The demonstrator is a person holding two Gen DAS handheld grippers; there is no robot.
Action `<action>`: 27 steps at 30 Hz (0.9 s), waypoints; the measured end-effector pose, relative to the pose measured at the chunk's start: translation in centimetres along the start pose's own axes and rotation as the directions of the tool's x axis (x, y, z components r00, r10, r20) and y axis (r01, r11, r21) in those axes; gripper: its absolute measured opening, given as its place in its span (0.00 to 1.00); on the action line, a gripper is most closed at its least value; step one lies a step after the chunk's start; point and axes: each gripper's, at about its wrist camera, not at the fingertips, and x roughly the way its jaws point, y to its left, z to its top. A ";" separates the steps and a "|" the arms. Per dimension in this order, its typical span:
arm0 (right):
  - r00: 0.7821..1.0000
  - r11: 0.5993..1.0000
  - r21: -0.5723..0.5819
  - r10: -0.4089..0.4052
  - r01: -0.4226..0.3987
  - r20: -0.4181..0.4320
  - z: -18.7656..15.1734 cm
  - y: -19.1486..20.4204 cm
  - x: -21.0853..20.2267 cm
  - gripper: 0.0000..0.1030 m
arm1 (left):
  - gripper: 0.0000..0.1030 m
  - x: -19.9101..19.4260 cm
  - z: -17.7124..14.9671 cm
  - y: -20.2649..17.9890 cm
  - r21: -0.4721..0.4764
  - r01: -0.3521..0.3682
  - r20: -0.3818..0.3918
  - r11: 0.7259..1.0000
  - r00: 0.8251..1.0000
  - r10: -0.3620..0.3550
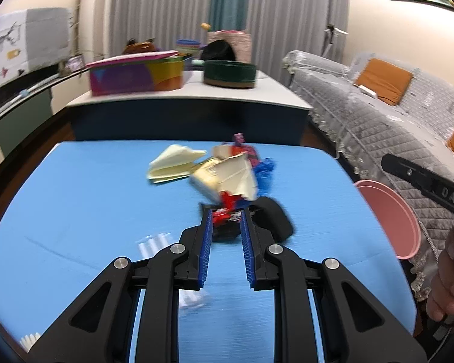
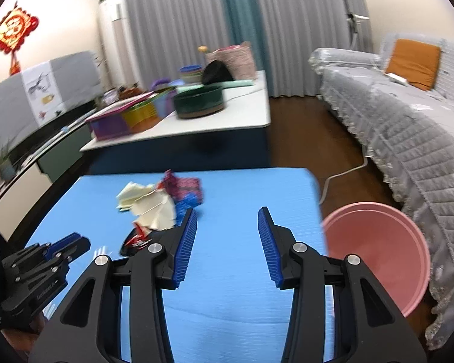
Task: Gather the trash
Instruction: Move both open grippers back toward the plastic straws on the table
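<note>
A pile of trash lies on the blue table [image 1: 75, 211]: pale yellow crumpled paper [image 1: 175, 163], cream paper [image 1: 227, 175], a red and black wrapper [image 1: 224, 214] and blue and purple wrappers [image 1: 263, 166]. My left gripper [image 1: 225, 214] is open, its jaws on either side of the red and black wrapper's near end. My right gripper [image 2: 227, 220] is open and empty above bare table, to the right of the pile [image 2: 157, 205]. The left gripper [image 2: 72, 242] shows at the left of the right wrist view. A pink bin [image 2: 378, 257] stands beside the table's right edge.
A white table [image 2: 242, 115] behind holds a colourful box [image 2: 127, 115], a dark green round tin [image 2: 199, 99] and other items. A grey covered sofa [image 2: 408, 127] runs along the right. Small clear plastic pieces [image 1: 154, 242] lie near the left gripper.
</note>
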 end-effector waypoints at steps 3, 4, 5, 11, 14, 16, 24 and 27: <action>1.000 1.000 -0.017 0.021 -0.021 -0.023 -0.4 1.4 1.2 0.41 | 0.19 0.5 -0.5 2.0 -0.040 -0.032 -0.014 0.999 0.999 0.032; 0.999 0.999 -0.023 0.025 -0.025 -0.029 -0.5 1.7 1.6 0.41 | 0.19 0.7 -0.6 2.5 -0.055 -0.043 -0.020 0.998 0.999 0.042; 0.999 0.999 -0.031 0.031 -0.032 -0.038 -0.7 2.2 2.0 0.41 | 0.19 1.0 -0.7 3.0 -0.069 -0.051 -0.028 0.996 0.998 0.050; 0.995 0.996 -0.071 0.048 -0.054 -0.088 -1.5 4.2 4.3 0.42 | 0.40 2.5 -2.1 4.9 -0.133 -0.088 -0.080 0.987 0.994 0.078; 0.992 0.994 -0.092 0.052 -0.063 -0.119 -2.1 4.9 5.4 0.45 | 0.54 3.0 -2.4 5.1 -0.141 -0.099 -0.094 0.985 0.992 0.087; 0.990 0.993 -0.099 0.053 -0.066 -0.133 -2.3 5.2 6.0 0.47 | 0.55 3.5 -2.7 5.4 -0.155 -0.100 -0.115 0.983 0.990 0.082; 0.979 0.990 -0.119 0.053 -0.078 -0.196 -3.4 6.0 8.5 0.51 | 0.55 5.5 -3.7 5.3 -0.152 -0.128 -0.189 0.980 0.977 0.099; 0.975 0.989 -0.128 0.050 -0.079 -0.215 -3.6 6.2 9.1 0.51 | 0.55 6.0 -3.8 5.2 -0.143 -0.142 -0.215 0.979 0.971 0.109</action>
